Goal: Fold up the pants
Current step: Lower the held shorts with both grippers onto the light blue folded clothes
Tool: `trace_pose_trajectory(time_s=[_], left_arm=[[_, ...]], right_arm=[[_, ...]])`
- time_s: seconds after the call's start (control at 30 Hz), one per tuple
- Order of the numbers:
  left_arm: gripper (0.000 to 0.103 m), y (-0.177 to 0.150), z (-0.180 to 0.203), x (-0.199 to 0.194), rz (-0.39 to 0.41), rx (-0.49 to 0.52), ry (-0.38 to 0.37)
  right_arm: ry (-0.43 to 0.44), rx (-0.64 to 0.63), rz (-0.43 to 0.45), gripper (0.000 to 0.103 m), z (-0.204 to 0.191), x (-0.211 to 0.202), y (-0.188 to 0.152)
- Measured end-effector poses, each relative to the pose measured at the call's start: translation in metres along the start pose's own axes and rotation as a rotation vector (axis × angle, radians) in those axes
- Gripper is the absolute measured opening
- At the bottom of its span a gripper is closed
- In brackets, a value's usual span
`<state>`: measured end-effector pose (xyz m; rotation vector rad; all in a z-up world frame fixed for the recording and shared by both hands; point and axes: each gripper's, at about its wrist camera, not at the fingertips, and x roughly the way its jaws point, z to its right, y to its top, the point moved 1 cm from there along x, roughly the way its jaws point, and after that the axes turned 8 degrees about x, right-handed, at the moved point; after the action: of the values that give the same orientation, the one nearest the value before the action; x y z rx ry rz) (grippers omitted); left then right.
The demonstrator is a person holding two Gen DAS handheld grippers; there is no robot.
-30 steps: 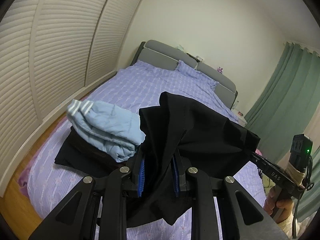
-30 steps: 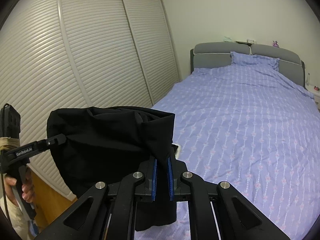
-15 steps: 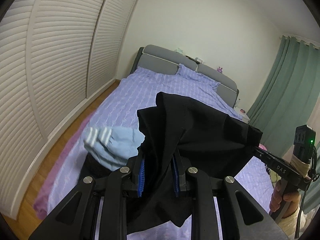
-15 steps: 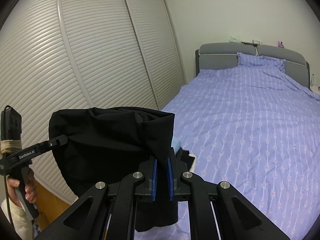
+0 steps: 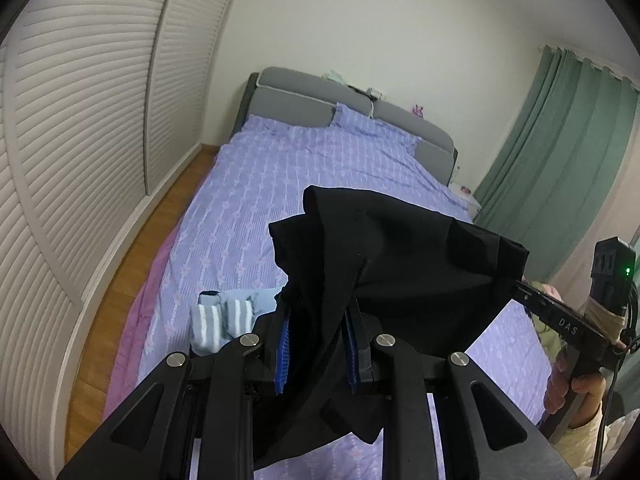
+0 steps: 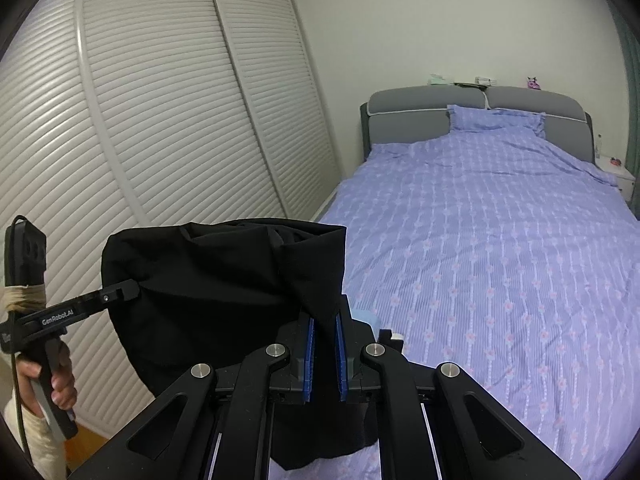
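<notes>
The black pants [image 5: 392, 264] hang in the air above the purple bed [image 5: 288, 184], stretched between both grippers. My left gripper [image 5: 318, 320] is shut on one end of the cloth, which bunches between its blue pads. My right gripper [image 6: 323, 326] is shut on the other end of the pants [image 6: 208, 280]. In the left wrist view the right gripper [image 5: 520, 280] pinches the far corner at the right. In the right wrist view the left gripper [image 6: 134, 286] pinches the far corner at the left. The lower part of the pants hangs below both grippers, out of sight.
A light blue garment with white-striped cuffs [image 5: 224, 316] lies on the bed below my left gripper. White louvred wardrobe doors [image 6: 160, 128] line the left side. A grey headboard [image 6: 476, 108] and pillow stand at the far end. Green curtains [image 5: 560, 152] hang at the right.
Both grippers have lifted the pants higher and pulled back from the bed. The blue garment now shows lower and smaller in the left wrist view. The grips are unchanged.
</notes>
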<state>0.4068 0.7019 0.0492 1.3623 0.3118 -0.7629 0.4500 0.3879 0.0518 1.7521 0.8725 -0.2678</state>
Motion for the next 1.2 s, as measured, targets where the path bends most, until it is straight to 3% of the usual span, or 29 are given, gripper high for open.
trace_pose_trajectory(time_s=[0.17,0.4,0.53,0.73,0.87,1.0,1.2], left_arm=[[0.023,0.009,-0.027,0.037,-0.084,0.003,-0.021],[0.023,-0.005,-0.073,0.115,-0.24,-0.096,-0.025],[0.023,-0.016,-0.087,0.139,-0.286,-0.143,-0.017],[0.025,-0.021,-0.108,0.16,-0.323,-0.207,0.006],[0.025,-0.025,-0.12,0.172,-0.349,-0.26,0.014],[0.025,-0.028,-0.115,0.167,-0.339,-0.241,0.015],[0.024,-0.029,-0.086,0.127,-0.304,-0.161,0.018]], right_arm=[[-0.035,0.026,-0.076,0.01,0.004,0.048,0.012],[-0.088,0.069,-0.24,0.01,0.026,0.139,0.024],[-0.117,0.104,-0.313,0.01,0.041,0.182,0.017],[-0.148,0.11,-0.347,0.01,0.047,0.217,0.013],[-0.168,0.131,-0.378,0.01,0.051,0.234,0.006],[-0.168,0.137,-0.385,0.01,0.053,0.235,-0.001],[-0.168,0.104,-0.302,0.01,0.05,0.187,0.001]])
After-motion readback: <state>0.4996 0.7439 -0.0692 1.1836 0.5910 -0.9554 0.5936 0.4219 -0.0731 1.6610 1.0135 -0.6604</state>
